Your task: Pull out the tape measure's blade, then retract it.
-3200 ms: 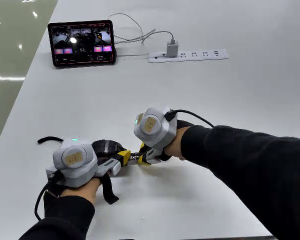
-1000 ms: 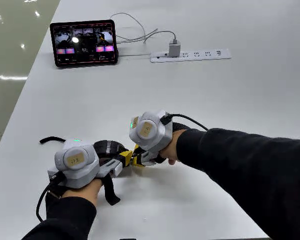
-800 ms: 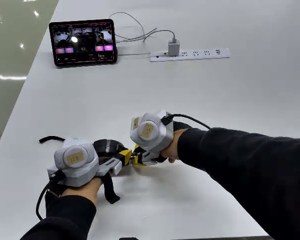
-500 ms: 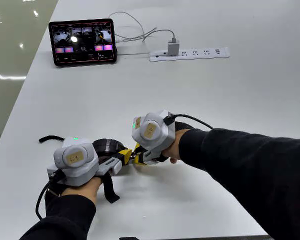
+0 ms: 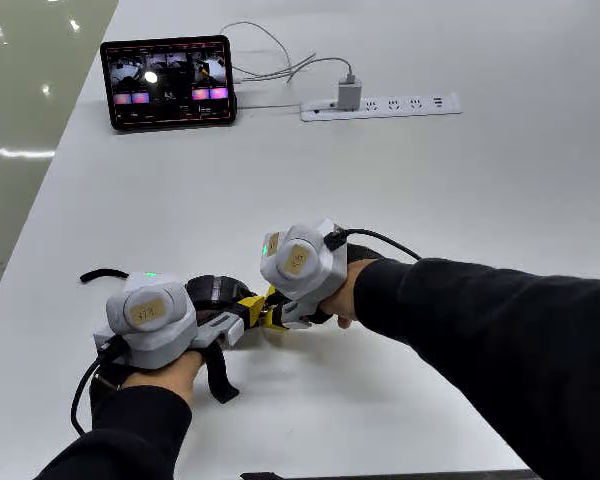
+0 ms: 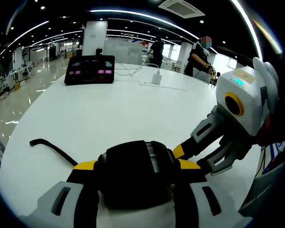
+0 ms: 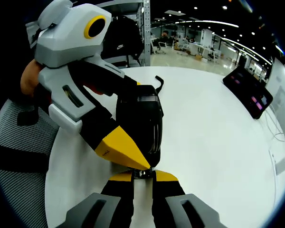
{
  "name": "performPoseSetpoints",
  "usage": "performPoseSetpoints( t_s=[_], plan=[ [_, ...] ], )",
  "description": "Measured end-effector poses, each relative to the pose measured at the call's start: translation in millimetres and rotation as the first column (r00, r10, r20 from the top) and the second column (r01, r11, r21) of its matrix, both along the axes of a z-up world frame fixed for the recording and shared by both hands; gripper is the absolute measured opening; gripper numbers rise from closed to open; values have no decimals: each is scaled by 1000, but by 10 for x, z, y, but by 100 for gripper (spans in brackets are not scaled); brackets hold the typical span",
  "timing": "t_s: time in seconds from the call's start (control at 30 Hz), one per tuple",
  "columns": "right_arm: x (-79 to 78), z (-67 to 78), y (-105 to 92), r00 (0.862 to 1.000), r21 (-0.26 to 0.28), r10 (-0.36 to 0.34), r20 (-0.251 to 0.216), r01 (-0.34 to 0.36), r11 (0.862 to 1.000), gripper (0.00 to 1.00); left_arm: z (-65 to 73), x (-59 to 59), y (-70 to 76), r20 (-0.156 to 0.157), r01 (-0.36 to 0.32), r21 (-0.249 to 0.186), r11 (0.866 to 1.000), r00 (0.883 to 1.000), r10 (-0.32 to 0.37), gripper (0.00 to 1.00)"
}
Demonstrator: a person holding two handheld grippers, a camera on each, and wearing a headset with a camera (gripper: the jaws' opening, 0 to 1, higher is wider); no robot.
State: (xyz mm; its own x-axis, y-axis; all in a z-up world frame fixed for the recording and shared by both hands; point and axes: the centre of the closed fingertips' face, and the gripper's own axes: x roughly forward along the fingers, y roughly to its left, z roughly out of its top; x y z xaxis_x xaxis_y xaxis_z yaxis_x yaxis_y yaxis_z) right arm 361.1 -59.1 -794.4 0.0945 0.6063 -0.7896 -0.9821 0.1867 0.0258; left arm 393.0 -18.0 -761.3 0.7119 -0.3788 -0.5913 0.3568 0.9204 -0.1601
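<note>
Tape measure [image 5: 215, 295] lies on the bench [image 5: 430, 180], clamped between the jaws of the left gripper [image 6: 137, 167]. Right gripper [image 7: 143, 175] is almost closed, pinching the tip of the blade [image 7: 143, 172] close beside it. Blade seems hardly out, so I judge that pulling and retracting are both left.

Bright, even overhead light filled the hall; long white ceiling strip lights [image 6: 133, 13] showed in both gripper views. The white matte tabletop [image 5: 430, 180] carried only faint, soft shadows at its near side. Glare streaked the glossy greenish floor [image 5: 20, 100] at far left. Fisheye bending curved the gripper views' edges.
</note>
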Motion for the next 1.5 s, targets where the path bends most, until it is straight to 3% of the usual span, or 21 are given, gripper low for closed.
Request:
performPoseSetpoints(
  t_s=[0.13,0.23,0.47,0.7,0.8,1.0,1.13,1.33,1.5],
  plan=[
    [5,0,-3,1000,3,0,1,0,1000,10,4,1,-1,4,-2,0,1000,1000,2,59],
    [9,-2,0,1000,1,0,1,0,1000,10,17,-4,-10,27,-5,5,1000,1000,5,60],
    [17,-2,22,1000,-10,-23,7,23,1000,11,34,14,-11,23,-13,5,1000,1000,13,62],
    [12,-1,14,999,-21,-27,19,28,999,12,17,9,-10,-2,-14,10,1000,1000,14,62],
    [6,-6,10,999,-29,-29,19,30,999,12,10,-1,-16,-22,18,21,1000,1000,-17,62],
    [0,1,-24,999,-42,-30,23,31,999,12,33,9,-12,-58,37,-16,999,998,-38,62],
    [-30,68,-76,999,-27,-39,28,40,999,13,108,34,16,-34,70,-7,997,997,-71,66],
    [-107,104,-149,999,-27,-17,39,18,999,13,182,35,41,-35,120,14,993,992,-119,74],
    [-131,147,-203,998,-7,-51,26,52,999,18,261,48,59,-22,147,14,989,989,-146,80]
  ],
)
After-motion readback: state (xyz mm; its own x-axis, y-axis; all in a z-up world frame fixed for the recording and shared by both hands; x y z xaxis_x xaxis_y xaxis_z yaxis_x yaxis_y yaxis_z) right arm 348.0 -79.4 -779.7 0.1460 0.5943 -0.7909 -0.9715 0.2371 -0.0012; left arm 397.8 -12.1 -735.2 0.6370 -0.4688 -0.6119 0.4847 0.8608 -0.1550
